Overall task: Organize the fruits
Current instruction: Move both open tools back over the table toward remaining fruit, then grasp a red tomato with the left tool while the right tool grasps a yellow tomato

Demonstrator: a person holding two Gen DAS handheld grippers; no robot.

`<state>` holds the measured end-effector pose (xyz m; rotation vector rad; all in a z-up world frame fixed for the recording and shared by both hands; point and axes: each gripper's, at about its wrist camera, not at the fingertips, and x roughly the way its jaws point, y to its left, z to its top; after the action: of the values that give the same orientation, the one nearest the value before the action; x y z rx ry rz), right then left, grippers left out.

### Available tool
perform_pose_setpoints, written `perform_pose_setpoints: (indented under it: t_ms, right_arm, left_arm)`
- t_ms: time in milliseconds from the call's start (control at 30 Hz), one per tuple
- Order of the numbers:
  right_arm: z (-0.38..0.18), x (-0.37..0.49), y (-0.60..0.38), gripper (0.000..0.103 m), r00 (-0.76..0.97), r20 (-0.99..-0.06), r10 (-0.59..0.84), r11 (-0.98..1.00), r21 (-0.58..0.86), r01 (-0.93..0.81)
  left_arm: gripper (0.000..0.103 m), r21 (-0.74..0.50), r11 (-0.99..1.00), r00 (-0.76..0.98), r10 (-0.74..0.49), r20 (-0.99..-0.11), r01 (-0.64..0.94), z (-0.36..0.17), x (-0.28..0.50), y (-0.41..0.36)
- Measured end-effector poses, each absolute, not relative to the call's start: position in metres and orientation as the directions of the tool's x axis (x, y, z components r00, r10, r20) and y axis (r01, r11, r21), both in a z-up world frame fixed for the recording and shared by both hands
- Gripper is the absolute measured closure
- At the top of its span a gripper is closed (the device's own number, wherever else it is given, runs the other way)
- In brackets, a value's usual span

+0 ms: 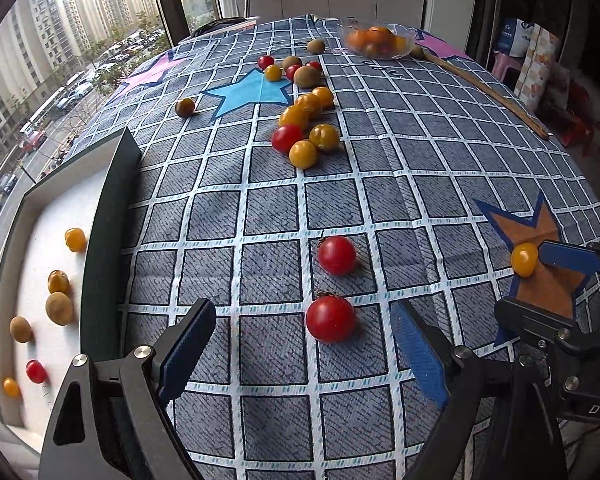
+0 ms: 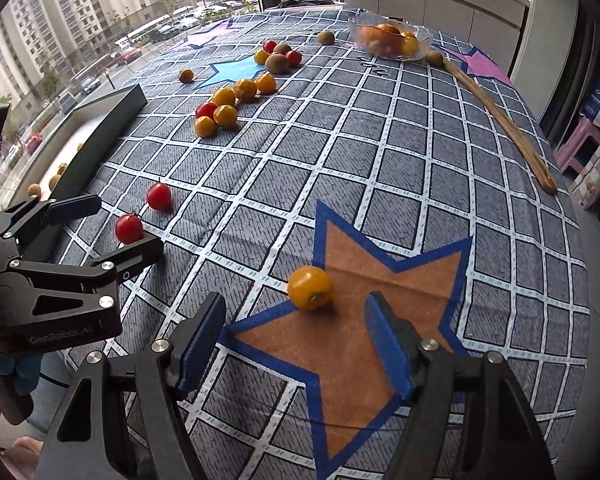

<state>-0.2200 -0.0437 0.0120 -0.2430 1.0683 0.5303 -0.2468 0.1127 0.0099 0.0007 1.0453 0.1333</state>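
My left tool [image 1: 304, 344] is spread, empty, angled down over a red tomato [image 1: 331, 319] that lies between its fingers but untouched. A second red tomato [image 1: 337, 255] sits just beyond. My right tool [image 2: 296, 334] is likewise spread and empty, its fingers flanking a yellow tomato [image 2: 310, 287] on the orange star [image 2: 364, 320]; no contact there either. I judge both tools are lined up this way so each can close on one fruit.

The box [image 1: 108, 208] stands at the left edge of the bench [image 1: 420, 184], its dark wall nearest the left tool. It already holds several small fruits, so I take it for the sorting destination. A loose cluster [image 1: 304, 128] waits mid-bench. A glass bowl [image 1: 376, 40] of fruit stands at the far end, beside a wooden stick [image 1: 492, 96].
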Motion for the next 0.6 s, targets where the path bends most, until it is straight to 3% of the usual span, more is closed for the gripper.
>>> perform_pose_setpoints:
  t_ms: [100, 267, 367, 433, 500, 600]
  right_arm:
    - [0.013, -0.215, -0.042, 0.037, 0.377, -0.886, 0.272, 0.855, 0.043, -0.516]
    - [0.013, -0.213, -0.041, 0.050, 0.387, -0.890, 0.240, 0.855, 0.005, -0.519]
    - [0.013, -0.215, -0.038, 0.055, 0.394, -0.889, 0.235, 0.846, -0.012, -0.533]
    - [0.014, -0.218, -0.036, 0.067, 0.392, -0.888, 0.240, 0.837, -0.015, -0.546]
    - [0.015, -0.220, -0.033, 0.081, 0.391, -0.887, 0.246, 0.828, -0.018, -0.560]
    - [0.016, -0.219, -0.034, 0.081, 0.363, -0.888, 0.281, 0.825, 0.030, -0.565]
  left_arm:
    - [0.013, 0.067, 0.991, 0.491, 0.114, -0.864, -0.112, 0.010, -0.245, 0.111]
    - [0.032, 0.021, 0.994, 0.487, 0.072, -0.870, -0.109, 0.011, -0.242, 0.111]
    - [0.051, -0.013, 0.994, 0.488, 0.041, -0.872, -0.106, 0.012, -0.240, 0.110]
    - [0.079, -0.011, 0.995, 0.496, 0.039, -0.867, -0.097, 0.013, -0.241, 0.109]
    - [0.079, -0.018, 0.996, 0.495, 0.029, -0.868, -0.090, 0.014, -0.242, 0.108]
    - [0.079, -0.045, 0.995, 0.498, 0.006, -0.867, -0.092, 0.016, -0.247, 0.111]
